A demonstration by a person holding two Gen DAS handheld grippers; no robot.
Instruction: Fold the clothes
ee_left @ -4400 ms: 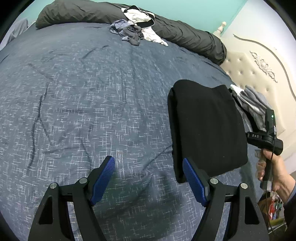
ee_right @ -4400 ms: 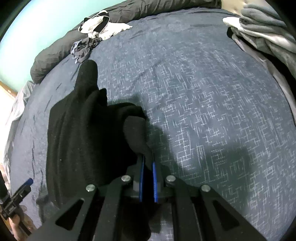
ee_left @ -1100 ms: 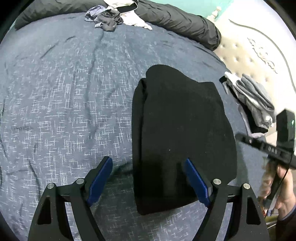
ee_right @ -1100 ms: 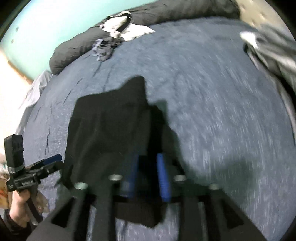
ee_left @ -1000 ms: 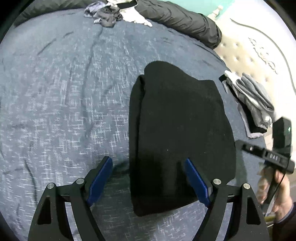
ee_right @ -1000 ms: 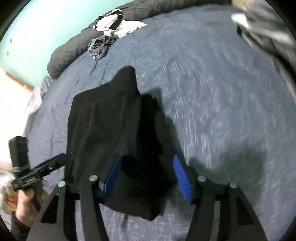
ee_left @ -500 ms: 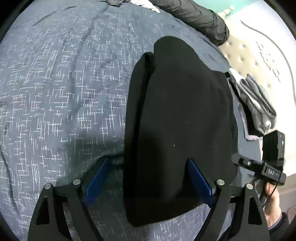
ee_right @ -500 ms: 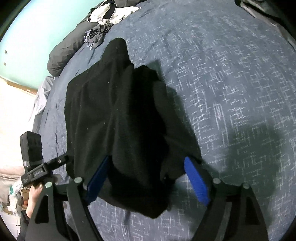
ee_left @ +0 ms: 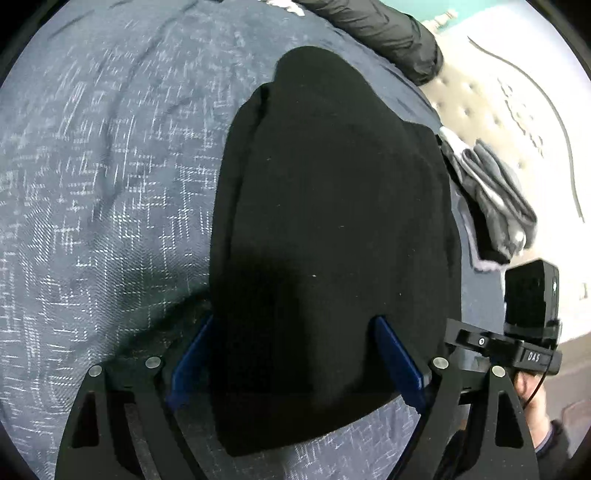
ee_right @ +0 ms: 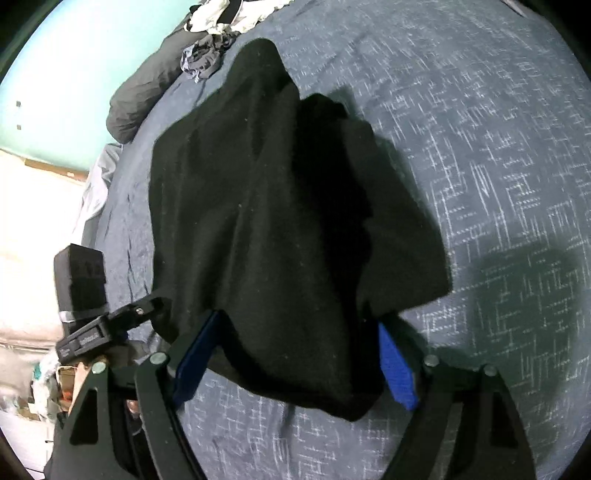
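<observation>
A black folded garment (ee_left: 325, 221) lies flat on the blue patterned bedspread (ee_left: 92, 184). My left gripper (ee_left: 293, 332) is open and straddles the garment's near end, its blue fingers (ee_left: 397, 362) on either side with the tips partly under the cloth's edge. From the opposite side, my right gripper (ee_right: 299, 325) is also open around the same garment (ee_right: 277, 221), and the cloth drapes over its blue fingers (ee_right: 397, 369). Each view shows the other gripper's black housing (ee_left: 532, 295) (ee_right: 79, 280), held by a hand.
A stack of grey and white folded clothes (ee_left: 491, 206) sits by the cream tufted headboard (ee_left: 517, 110). A dark bolster (ee_left: 380, 33) runs along the far edge. A loose heap of unfolded clothes (ee_right: 214, 44) lies on it, under a teal wall.
The right gripper, earlier shut on the black garment, has opened and let it go. Both grippers have dropped lower and closer, and now straddle the garment, which lies flat.
</observation>
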